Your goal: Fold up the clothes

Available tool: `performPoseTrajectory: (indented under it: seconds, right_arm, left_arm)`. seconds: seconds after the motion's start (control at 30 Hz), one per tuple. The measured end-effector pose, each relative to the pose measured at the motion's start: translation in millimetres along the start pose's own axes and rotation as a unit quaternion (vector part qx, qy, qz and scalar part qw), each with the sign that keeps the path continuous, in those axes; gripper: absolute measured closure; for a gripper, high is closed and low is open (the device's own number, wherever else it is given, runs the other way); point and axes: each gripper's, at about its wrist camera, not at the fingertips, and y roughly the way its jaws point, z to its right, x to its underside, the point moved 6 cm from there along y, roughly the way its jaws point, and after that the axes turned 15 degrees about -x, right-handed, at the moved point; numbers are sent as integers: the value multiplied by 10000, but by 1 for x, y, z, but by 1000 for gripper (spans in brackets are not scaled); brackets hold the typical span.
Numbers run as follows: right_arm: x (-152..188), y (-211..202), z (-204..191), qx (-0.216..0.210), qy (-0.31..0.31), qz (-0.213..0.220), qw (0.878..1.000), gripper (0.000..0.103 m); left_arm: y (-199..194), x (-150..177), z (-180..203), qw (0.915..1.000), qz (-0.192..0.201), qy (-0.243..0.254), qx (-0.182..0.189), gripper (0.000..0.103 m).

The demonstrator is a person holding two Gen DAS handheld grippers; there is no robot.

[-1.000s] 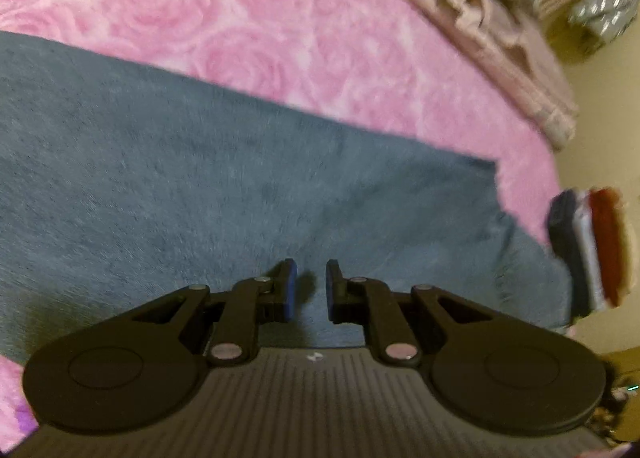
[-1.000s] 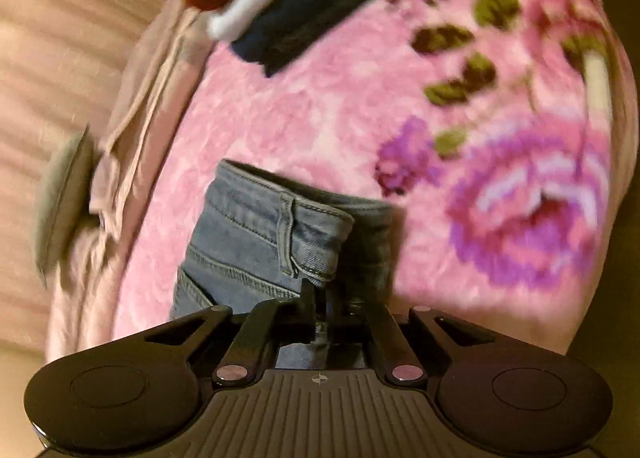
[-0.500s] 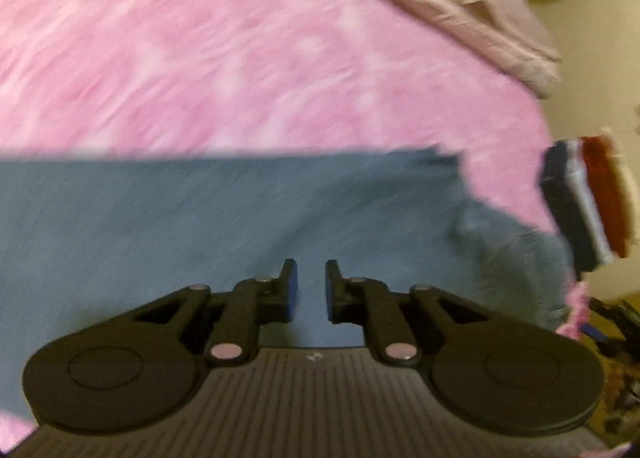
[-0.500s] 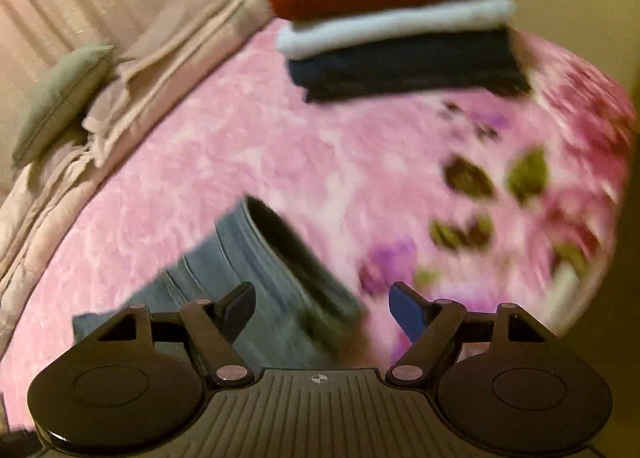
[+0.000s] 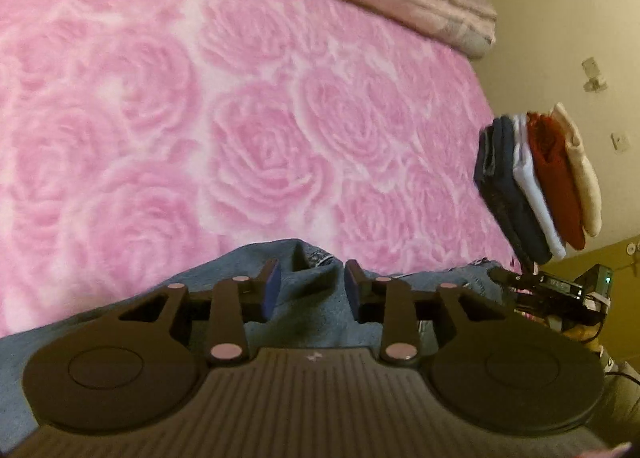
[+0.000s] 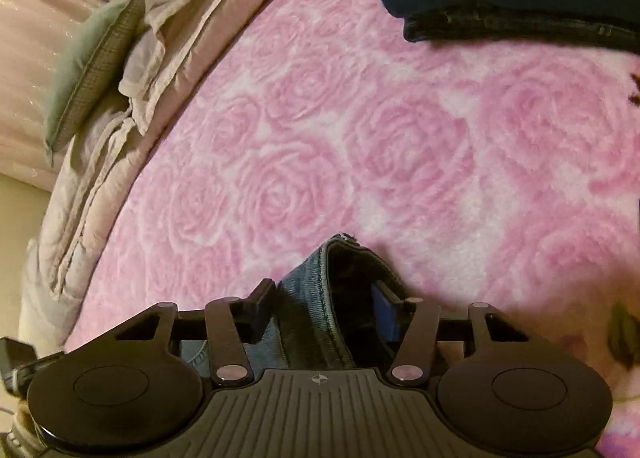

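Both claws have dropped over one pair of blue denim jeans (image 5: 316, 298) — left gripper (image 5: 311, 285) and right gripper (image 6: 326, 304) spread apart, straddling fabric near one five-garment folded stack (image 5: 536, 182) on the pink rose-patterned blanket (image 5: 240, 118).

light: dim, warm yellowish indoor | focus: soft — slight blur | edges: strong fisheye bending, dark corners

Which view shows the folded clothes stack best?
Left wrist: the whole stack is in frame at the blanket's edge, with dark, white, red and cream layers separable. Right wrist crops it at the top edge, showing only the dark bottom layers and a strip of white.
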Motion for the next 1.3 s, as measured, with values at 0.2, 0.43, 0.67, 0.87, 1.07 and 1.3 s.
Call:
performPoseTrajectory:
  seconds: [0.2, 0.43, 0.67, 0.87, 1.07, 1.3]
  right_arm:
    - [3, -2, -2, -180, -38, 48, 9998, 64]
    - [13, -3, -26, 206, -1173, 189, 9927, 95]
    - [25, 2, -16, 578, -1003, 631, 9913, 96]
    - [29, -1, -14, 579, -1013, 680, 9908, 96]
    - [21, -1, -10, 374, -712, 589, 9950, 96]
    - [7, -1, -13, 120, -307, 564, 9979, 72]
  left_arm:
    - [32, -6, 5, 9980, -574, -160, 206, 78]
    - [28, -7, -2, 9976, 10, -550, 423, 99]
    - [23, -16, -1, 9963, 647, -277, 487, 100]
    - [30, -21, -4, 9968, 569, -299, 472, 102]
    - [31, -23, -8, 9970, 216, -501, 555, 97]
    - [49, -28, 10, 9990, -421, -49, 165, 93]
